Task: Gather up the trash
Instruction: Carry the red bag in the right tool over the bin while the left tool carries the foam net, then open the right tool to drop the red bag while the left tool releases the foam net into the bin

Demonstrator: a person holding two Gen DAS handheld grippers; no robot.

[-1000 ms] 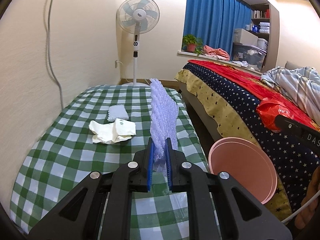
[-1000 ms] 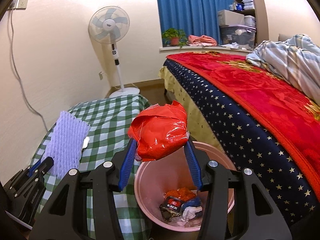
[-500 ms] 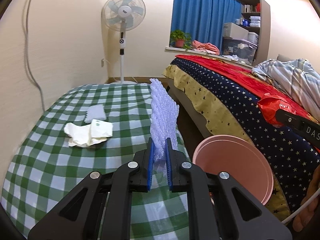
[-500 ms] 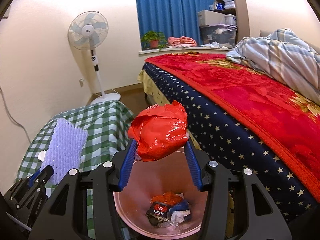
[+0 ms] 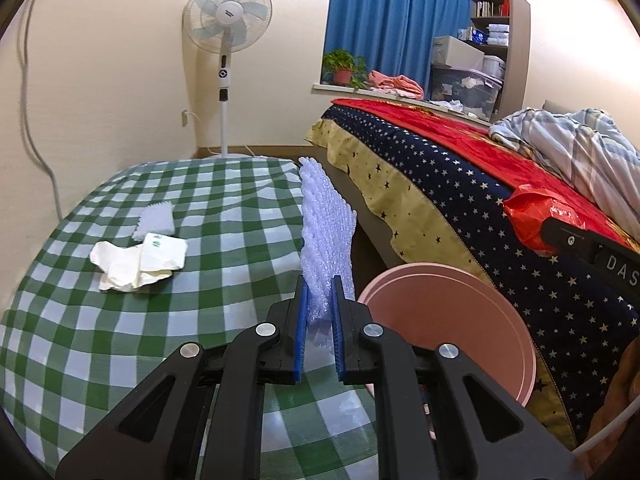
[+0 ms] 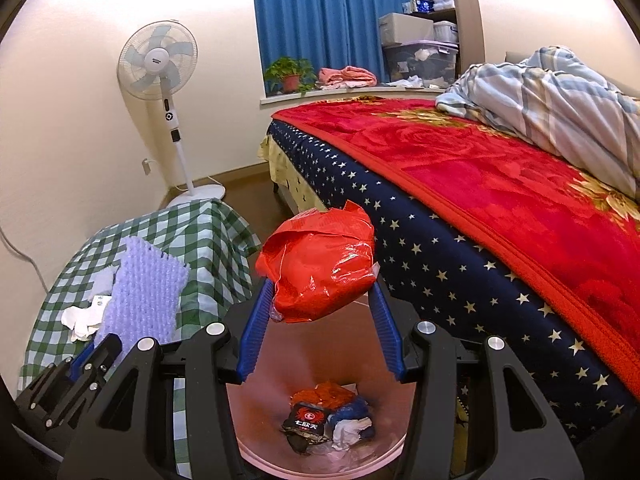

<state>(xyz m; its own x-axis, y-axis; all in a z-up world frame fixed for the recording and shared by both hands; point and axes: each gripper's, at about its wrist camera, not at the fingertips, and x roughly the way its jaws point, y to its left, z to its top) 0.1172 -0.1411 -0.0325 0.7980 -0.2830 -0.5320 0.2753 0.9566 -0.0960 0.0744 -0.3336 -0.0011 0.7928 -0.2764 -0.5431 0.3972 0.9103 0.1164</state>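
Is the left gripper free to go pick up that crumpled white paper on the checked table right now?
Probably not yet: the left gripper is shut on the purple foam net. The crumpled paper itself lies uncovered on the table.

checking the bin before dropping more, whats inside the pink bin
The pink bin holds a small pile at its bottom: a dark printed packet, orange wrapper, blue and white scraps. Anything under that pile is covered.
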